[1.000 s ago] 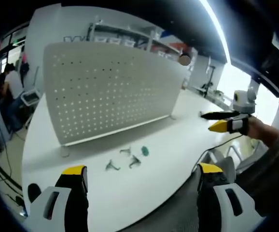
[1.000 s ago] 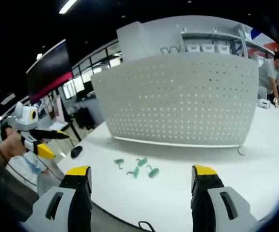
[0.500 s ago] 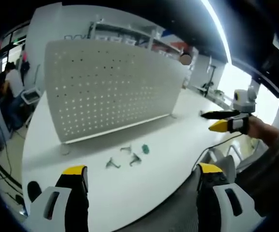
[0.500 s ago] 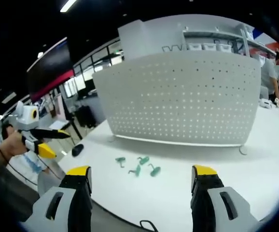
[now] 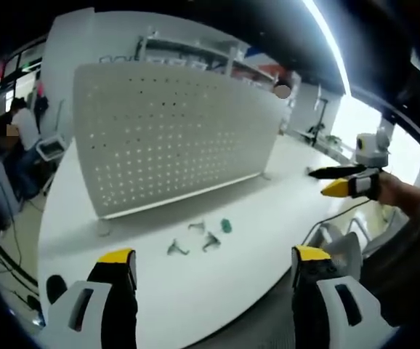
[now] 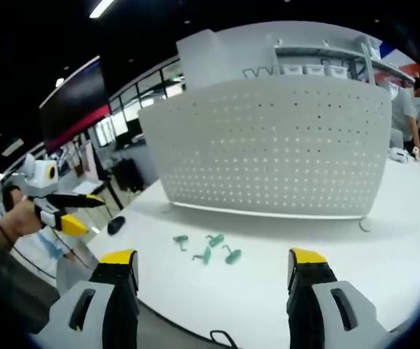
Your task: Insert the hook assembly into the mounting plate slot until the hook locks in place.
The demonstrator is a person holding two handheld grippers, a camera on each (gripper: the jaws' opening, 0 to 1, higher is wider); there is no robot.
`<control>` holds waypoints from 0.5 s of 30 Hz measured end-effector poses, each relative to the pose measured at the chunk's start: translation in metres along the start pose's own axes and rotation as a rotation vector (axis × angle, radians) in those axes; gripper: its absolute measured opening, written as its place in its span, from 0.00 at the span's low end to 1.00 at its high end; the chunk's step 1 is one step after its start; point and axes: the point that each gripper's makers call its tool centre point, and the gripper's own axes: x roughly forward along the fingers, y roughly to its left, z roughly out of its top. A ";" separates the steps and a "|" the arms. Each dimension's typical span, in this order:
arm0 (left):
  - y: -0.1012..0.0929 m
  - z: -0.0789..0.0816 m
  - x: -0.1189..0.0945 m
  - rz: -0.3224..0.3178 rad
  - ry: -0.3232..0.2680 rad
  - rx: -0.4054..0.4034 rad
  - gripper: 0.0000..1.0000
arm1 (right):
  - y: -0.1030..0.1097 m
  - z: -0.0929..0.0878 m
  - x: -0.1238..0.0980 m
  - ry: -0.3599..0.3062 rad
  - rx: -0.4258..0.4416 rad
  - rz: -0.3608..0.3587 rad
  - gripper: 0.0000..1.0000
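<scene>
Four small hooks (image 6: 207, 249), apparently loose, lie on the table (image 6: 283, 283) before the pegboard (image 6: 275, 145); both jaws gape empty

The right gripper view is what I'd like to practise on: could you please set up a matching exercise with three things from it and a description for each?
Things:
1. pegboard
2. hooks
3. left gripper

Descriptions:
A. green, lying loose on the white table
B. held in the air off the table's edge
C. white, perforated, standing upright on the table

Pairs: 1-C, 2-A, 3-B
</scene>
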 end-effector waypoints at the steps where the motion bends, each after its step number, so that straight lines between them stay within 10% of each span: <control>1: 0.000 0.000 0.001 -0.003 -0.003 -0.007 0.90 | 0.001 -0.001 0.000 0.001 0.001 0.003 0.85; 15: 0.011 -0.008 0.031 -0.049 -0.001 0.021 0.81 | 0.009 -0.001 0.012 0.015 0.004 0.035 0.84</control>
